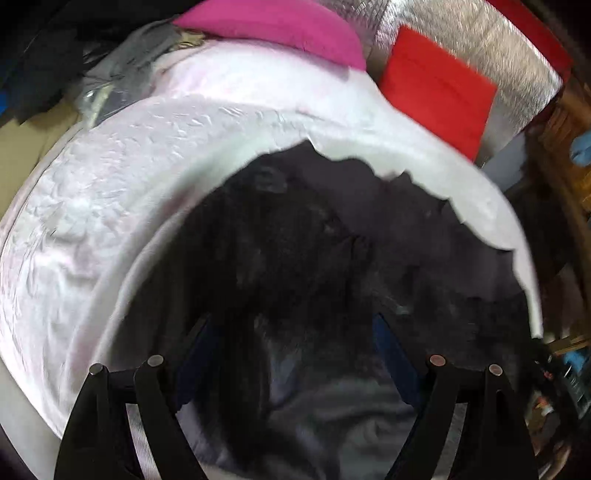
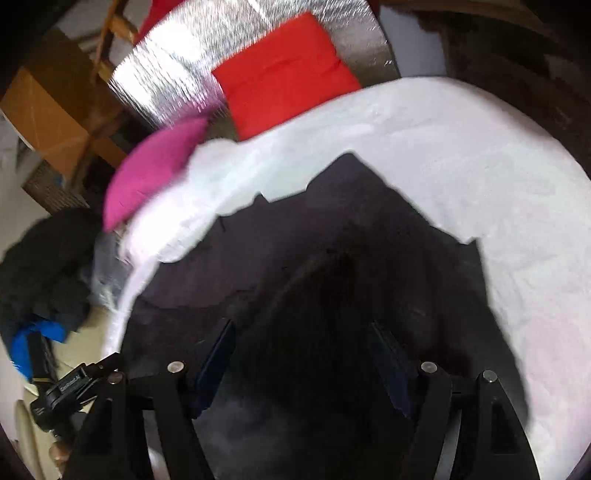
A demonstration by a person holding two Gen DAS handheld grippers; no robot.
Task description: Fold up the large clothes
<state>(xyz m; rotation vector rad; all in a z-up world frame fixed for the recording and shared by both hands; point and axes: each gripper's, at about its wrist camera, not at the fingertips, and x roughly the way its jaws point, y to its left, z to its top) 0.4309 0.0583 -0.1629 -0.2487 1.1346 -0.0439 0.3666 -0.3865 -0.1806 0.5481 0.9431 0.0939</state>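
So the dark garment [image 1: 332,258] is lying spread out on the white sheet [image 1: 129,192], kind of bunched and wrinkly, with a jagged far edge where white is showing all around it. Both views are pretty blurry, so I can't tell what kind of garment it actually is. The left gripper [image 1: 291,332] is hanging right over the garment with its jaws standing wide apart and nothing pinched between them. Same deal with the right gripper [image 2: 303,336]: jaws spread wide, nothing in them, pointing down at the dark cloth. Past the garment's far edge, a pink cloth [image 1: 280,26] is sitting at the sheet's far side, and a folded red cloth [image 1: 436,88] is resting beside it on a silver foil mat [image 1: 498,48]. Off the sheet's left side, a dark clothes pile [image 2: 48,266] is lying on the floor, with a cardboard box [image 2: 48,107] beyond it.
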